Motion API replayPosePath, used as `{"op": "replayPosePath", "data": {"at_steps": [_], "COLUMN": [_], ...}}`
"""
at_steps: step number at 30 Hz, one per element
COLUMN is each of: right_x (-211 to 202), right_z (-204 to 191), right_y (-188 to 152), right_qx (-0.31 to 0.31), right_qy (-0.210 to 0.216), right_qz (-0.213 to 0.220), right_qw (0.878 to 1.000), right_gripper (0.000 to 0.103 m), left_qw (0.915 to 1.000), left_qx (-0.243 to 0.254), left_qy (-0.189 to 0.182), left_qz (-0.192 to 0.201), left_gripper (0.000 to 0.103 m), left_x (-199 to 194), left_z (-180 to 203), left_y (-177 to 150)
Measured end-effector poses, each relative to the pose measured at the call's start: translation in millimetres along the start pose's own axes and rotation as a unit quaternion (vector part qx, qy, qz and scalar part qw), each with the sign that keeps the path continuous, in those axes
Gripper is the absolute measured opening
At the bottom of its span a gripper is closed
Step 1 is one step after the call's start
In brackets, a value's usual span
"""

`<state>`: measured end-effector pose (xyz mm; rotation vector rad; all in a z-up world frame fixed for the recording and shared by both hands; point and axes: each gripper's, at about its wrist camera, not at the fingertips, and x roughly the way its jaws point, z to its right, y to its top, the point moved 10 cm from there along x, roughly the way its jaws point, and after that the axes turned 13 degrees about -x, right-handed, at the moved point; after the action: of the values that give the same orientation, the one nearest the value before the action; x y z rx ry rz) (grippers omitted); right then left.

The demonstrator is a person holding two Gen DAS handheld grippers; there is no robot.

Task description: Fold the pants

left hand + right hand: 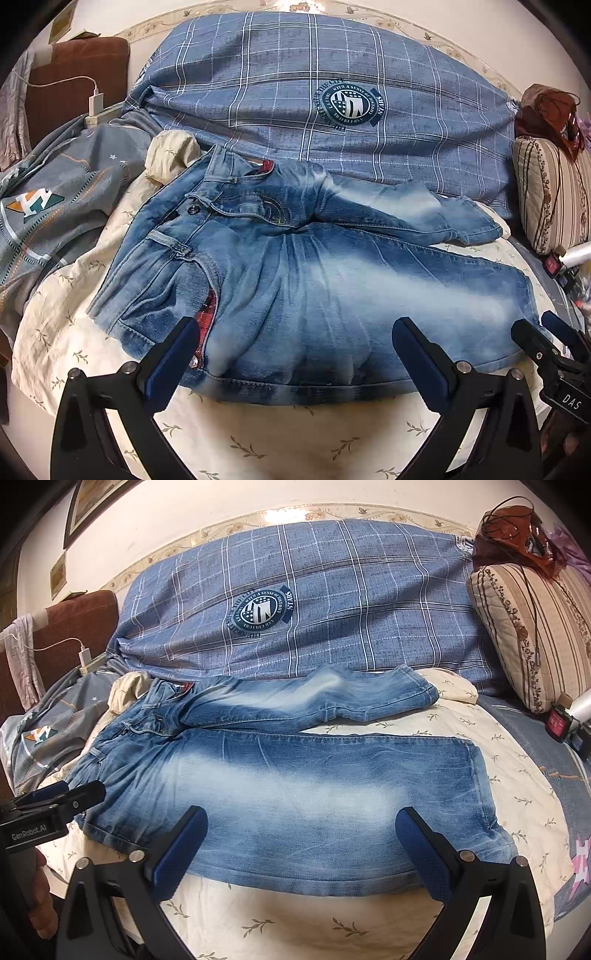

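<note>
Faded blue jeans (295, 280) lie spread on a cream leaf-print sheet (258, 435), waistband at the left, legs running right. They also show in the right wrist view (295, 786). The far leg (314, 698) lies apart from the near leg. My left gripper (295, 354) is open and empty, its fingers just over the near edge of the jeans by the hip. My right gripper (301, 840) is open and empty over the near leg; it also shows at the left wrist view's right edge (543, 332). The left gripper shows at the right view's left edge (70, 794).
A blue plaid quilt (332, 92) lies folded behind the jeans. A grey patterned blanket (55, 206) is at the left, with a charger and cable (96, 101). A striped pillow (532, 627) and small items (561, 723) are at the right.
</note>
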<state>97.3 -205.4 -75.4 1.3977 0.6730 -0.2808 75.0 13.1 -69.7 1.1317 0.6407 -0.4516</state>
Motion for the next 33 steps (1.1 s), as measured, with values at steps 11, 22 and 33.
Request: {"op": "replayPosePath", "data": {"at_steps": [11,22,33], "right_x": [-0.2,-1.6,-1.0], "right_z": [0.1,0.7,-0.6], "right_y": [-0.5,-1.1,-1.8], "right_qx": [0.001,0.004,0.003], "right_qy": [0.001,0.004,0.005], "right_qz": [0.0,-0.001,-0.001], "right_qw": [1.0,1.0,1.0], "right_gripper": [0.103,0.103,0.103], "left_qw": [1.0,1.0,1.0], "left_qx": [-0.002,-0.003,-0.003], "left_qy": [0.001,0.001,0.002], "left_qz": [0.001,0.001,0.001], "left_gripper": [0.103,0.103,0.103], "left_x": [-0.5,-0.7,-0.6], "left_z": [-1.6,-1.4,-1.1], "left_y": [0.5,0.5,0.3]}}
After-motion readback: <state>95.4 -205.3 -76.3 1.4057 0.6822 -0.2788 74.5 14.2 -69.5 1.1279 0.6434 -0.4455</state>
